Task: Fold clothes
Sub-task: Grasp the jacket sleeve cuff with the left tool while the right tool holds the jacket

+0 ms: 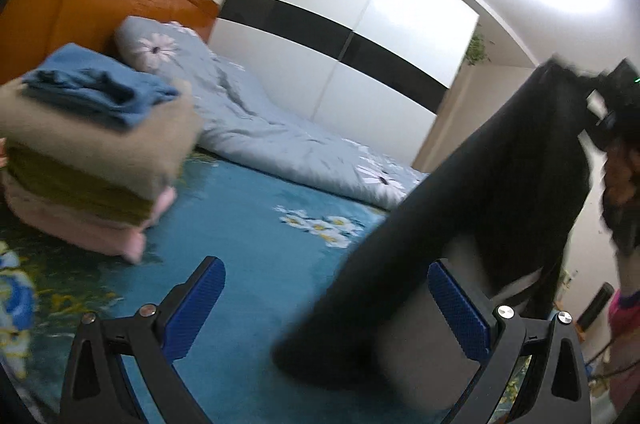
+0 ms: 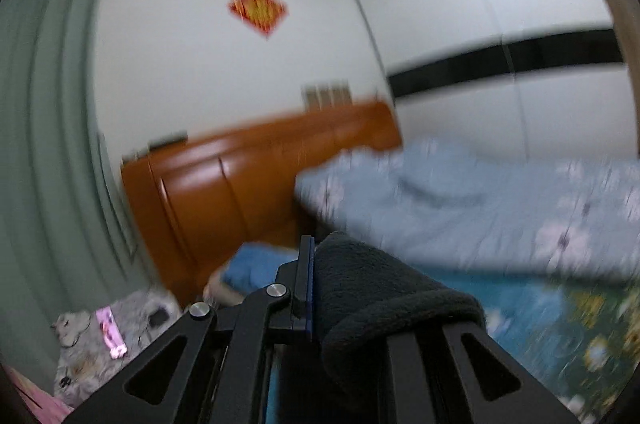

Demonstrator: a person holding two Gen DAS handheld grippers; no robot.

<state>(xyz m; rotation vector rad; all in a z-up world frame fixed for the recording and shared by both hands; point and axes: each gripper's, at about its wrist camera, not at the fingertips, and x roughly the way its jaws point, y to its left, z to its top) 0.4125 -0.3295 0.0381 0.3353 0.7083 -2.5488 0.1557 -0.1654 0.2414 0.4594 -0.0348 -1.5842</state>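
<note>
Left wrist view shows the left hand-held gripper (image 1: 326,308) with blue pads spread apart, empty, low in frame; a dark garment (image 1: 492,192) hangs at right over the bed (image 1: 256,244); right wrist view shows the right hand-held gripper (image 2: 316,288) clamped together on that fleece at lower centre.

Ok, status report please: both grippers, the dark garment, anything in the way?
Right gripper shut on dark garment, lifted. Left gripper open, empty. Folded stack on bed, apart.
</note>
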